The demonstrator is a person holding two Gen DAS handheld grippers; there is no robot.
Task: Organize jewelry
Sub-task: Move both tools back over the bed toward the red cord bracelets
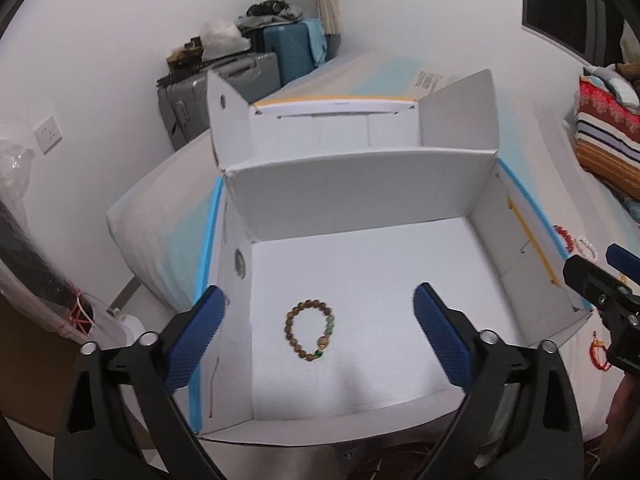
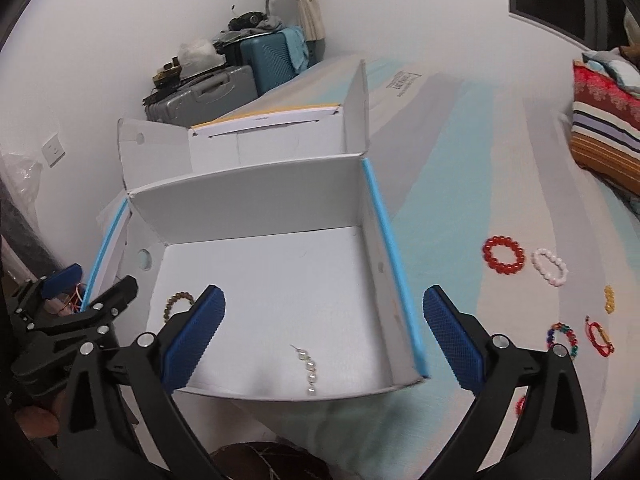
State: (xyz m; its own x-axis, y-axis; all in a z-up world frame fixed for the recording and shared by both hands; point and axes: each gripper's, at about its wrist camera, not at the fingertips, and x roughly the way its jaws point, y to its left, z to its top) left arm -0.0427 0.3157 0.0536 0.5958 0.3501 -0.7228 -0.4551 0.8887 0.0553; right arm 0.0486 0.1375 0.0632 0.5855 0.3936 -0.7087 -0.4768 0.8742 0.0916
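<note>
Both your grippers gape, fingers wide: left (image 1: 316, 336) over brown bead bracelet (image 1: 309, 330), right (image 2: 324, 338) over pearl strand (image 2: 308, 374), untouched in the white box (image 1: 360, 196).

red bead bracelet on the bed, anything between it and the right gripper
Nothing visible does. The red bead bracelet lies in the open on the bedcover, right of the box; the right gripper hangs open over the box's near right corner.

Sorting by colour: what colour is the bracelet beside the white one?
Red bracelet, clearest in the right wrist view.
</note>
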